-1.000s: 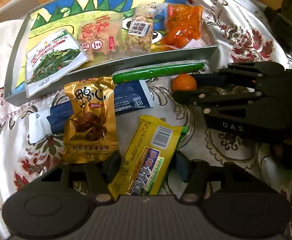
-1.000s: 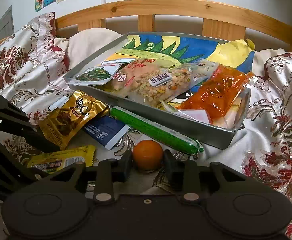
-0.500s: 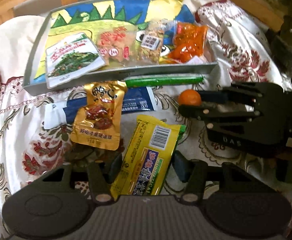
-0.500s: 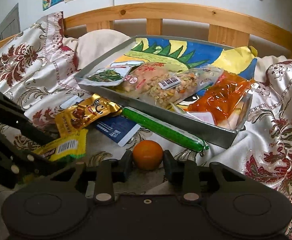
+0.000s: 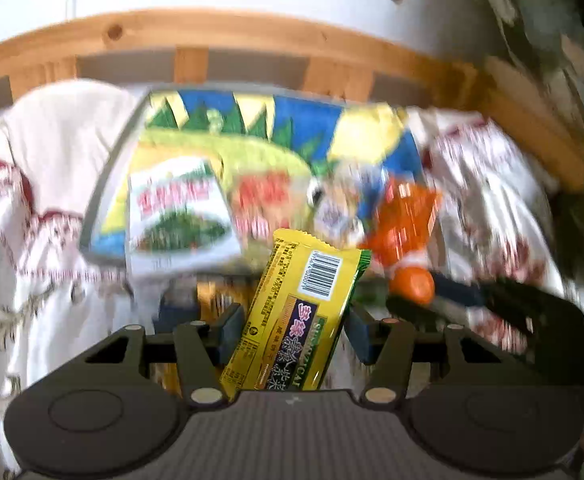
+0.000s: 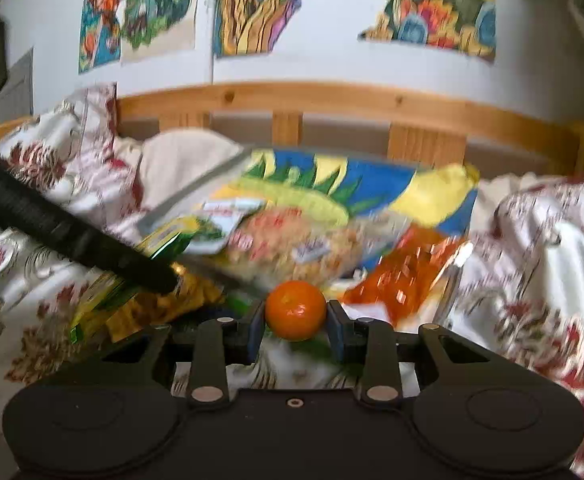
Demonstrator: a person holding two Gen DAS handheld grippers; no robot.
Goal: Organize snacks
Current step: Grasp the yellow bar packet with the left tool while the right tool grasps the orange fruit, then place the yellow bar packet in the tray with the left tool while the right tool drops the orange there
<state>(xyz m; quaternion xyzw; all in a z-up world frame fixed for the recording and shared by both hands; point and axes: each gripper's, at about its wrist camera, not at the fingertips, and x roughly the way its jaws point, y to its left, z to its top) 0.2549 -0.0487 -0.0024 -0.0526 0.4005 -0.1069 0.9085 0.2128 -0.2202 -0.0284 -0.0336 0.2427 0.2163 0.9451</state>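
My left gripper (image 5: pixel 292 330) is shut on a yellow snack packet (image 5: pixel 298 314) with a barcode and holds it lifted, in front of the grey tray (image 5: pixel 104 184). My right gripper (image 6: pixel 295 326) is shut on a small orange (image 6: pixel 295 310), raised off the bedspread; the orange also shows in the left wrist view (image 5: pixel 412 284). The tray (image 6: pixel 188 196) holds a white packet with green leaves (image 5: pixel 178 216), a pale red-printed packet (image 5: pixel 260 200), a clear packet (image 5: pixel 338 204) and an orange-red packet (image 5: pixel 402 220). The left gripper's finger (image 6: pixel 76 236) crosses the right wrist view.
A gold packet (image 6: pixel 188 300) lies on the floral bedspread (image 6: pixel 540 264) below the tray. A wooden bed rail (image 6: pixel 332 102) runs behind the tray. Posters (image 6: pixel 248 8) hang on the wall. Both views are motion-blurred.
Both grippers have lifted and tilted up, carrying the yellow packet and the orange off the bedspread toward the tray. The wall and posters have come into view.
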